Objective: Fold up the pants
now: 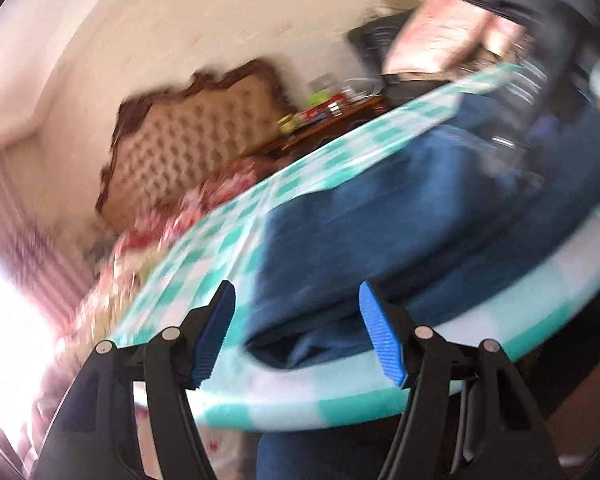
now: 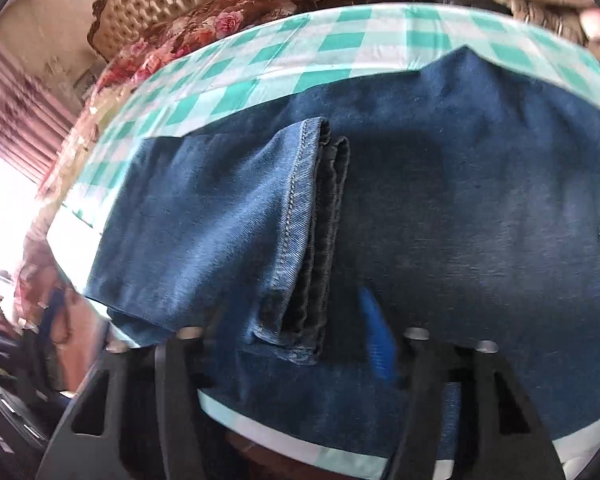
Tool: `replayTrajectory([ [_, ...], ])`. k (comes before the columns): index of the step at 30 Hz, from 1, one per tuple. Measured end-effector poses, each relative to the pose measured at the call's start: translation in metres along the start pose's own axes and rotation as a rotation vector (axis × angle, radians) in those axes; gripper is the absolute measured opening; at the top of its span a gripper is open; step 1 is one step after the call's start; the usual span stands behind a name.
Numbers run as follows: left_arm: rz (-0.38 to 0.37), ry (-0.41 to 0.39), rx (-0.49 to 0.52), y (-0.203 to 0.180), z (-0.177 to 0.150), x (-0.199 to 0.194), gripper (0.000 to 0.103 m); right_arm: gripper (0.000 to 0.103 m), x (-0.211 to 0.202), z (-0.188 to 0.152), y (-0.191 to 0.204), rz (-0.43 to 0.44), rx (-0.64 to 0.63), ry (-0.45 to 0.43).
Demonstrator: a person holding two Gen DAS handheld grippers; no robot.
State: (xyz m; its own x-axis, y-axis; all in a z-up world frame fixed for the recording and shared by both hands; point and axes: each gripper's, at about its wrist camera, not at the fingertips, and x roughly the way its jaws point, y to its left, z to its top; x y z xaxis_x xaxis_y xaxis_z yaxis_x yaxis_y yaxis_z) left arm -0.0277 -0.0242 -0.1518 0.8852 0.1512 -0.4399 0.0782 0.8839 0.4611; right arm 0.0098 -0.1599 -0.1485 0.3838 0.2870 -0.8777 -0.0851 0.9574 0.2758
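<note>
Dark blue jeans point(image 2: 460, 208) lie folded on a round table with a teal-and-white checked cloth point(image 2: 340, 40). Their leg hems point(image 2: 300, 208) are doubled back on top of the seat part. My right gripper point(image 2: 296, 300) points down over the near edge. Its right blue pad point(image 2: 374, 332) is blurred and stands apart from the hems, while its left finger is hidden under the denim. The left wrist view shows the jeans point(image 1: 380, 232) stretching away across the checked cloth point(image 1: 340, 396). My left gripper point(image 1: 296, 288) is open at their near end, its pads point(image 1: 380, 340) clear of the fabric.
A bed with a tufted beige headboard point(image 1: 188, 136) and floral bedding point(image 2: 204, 24) stands behind the table. A wooden side table point(image 1: 324, 116) carries small items. Pink curtains point(image 2: 20, 112) and a bright window are at the left. A dark blurred device point(image 1: 520, 80) hangs over the jeans' far end.
</note>
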Motion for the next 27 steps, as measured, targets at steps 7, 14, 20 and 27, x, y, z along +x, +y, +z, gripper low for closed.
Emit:
replayTrajectory([
  [7,0.02,0.094,-0.057,0.037,-0.017,0.007,0.065,0.008,-0.005,-0.001,-0.003,0.02,0.001,-0.027],
  [14,0.07,0.132,0.034,0.034,-0.028,0.021,0.065,0.007,-0.028,0.003,0.002,0.056,0.002,-0.061],
  [20,0.104,0.138,0.159,0.027,-0.031,0.028,0.066,0.006,-0.056,0.005,-0.016,0.043,0.023,-0.109],
  [27,0.022,0.039,0.154,0.025,-0.021,-0.009,0.066,0.015,-0.023,-0.008,-0.047,0.055,0.101,0.005],
])
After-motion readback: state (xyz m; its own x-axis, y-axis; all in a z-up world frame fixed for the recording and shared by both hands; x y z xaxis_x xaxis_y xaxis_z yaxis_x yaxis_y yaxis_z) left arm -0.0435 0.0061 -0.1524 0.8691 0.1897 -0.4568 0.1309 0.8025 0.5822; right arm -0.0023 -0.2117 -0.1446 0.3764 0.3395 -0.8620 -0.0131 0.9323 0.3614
